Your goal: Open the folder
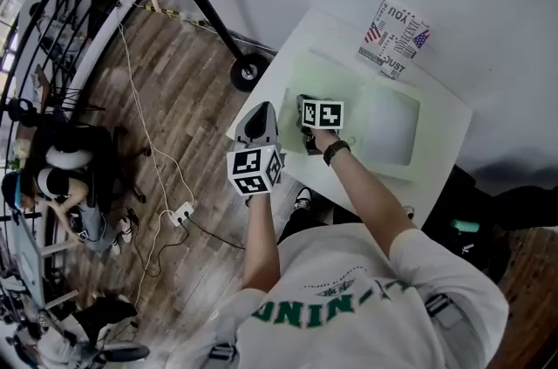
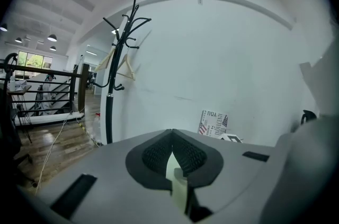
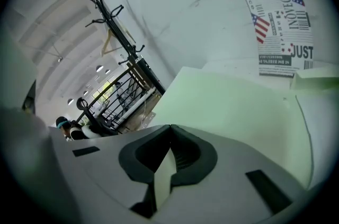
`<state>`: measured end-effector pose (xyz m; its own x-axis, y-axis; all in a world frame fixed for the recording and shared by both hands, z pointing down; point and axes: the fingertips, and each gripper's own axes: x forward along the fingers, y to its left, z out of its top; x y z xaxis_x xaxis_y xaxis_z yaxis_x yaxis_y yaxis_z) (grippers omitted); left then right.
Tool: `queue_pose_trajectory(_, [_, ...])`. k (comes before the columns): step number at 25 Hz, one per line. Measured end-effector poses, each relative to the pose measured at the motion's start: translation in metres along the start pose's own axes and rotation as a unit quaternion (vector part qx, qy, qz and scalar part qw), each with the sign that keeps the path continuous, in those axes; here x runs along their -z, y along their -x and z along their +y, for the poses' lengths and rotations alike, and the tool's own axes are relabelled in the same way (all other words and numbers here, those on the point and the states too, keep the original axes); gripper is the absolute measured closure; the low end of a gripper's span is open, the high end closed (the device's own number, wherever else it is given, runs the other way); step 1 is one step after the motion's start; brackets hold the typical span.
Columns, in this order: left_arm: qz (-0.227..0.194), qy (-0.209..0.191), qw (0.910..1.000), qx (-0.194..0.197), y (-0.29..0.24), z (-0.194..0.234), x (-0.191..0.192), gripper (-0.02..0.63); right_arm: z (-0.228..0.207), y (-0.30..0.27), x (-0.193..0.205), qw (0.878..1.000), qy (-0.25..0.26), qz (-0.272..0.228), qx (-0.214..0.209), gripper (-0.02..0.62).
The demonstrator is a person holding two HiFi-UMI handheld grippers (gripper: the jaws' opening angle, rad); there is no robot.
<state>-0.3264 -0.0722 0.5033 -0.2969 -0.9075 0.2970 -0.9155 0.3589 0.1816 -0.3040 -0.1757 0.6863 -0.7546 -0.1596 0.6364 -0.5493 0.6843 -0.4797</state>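
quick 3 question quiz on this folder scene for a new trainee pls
1. True or false: the right claw is shut, with nothing gripped between its jaws.
2. Which thing stands by the wall at the far end of the table?
A. a coffee mug
B. a printed sheet with flags
C. a laptop
3. Fill in the missing word: the folder lying on the table is pale ____.

Key: 1 true; 2 B; 3 green.
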Motion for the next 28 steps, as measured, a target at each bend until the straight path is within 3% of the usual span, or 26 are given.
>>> queue_pose_trajectory(5, [-0.013, -0.019, 0.9989, 0.040, -0.011, -0.040, -0.017, 0.592, -0.021, 0.059, -0.027, 0.997, -0.045, -0.056, -0.013, 0.581])
queue_pose_trajectory(10, [-0.022, -0.038, 0.9960, 0.078, -0.021, -0.082, -0.029, 0.592, -0.060, 0.121, -0.042, 0.992, -0.060, -0.112, 0.012, 0.581])
queue_pose_trajectory(19, [-0.019, -0.069, 0.9863, 0.148, -0.040, -0.161, -0.032, 0.592, -0.119, 0.231, -0.063, 0.974, 0.002, -0.209, 0.091, 0.581])
queue_pose_trajectory(28, [-0.032, -0.098, 0.9721, 0.211, -0.061, -0.239, -0.052, 0.592, -0.149, 0.342, -0.096, 0.943, 0.042, -0.292, 0.157, 0.581])
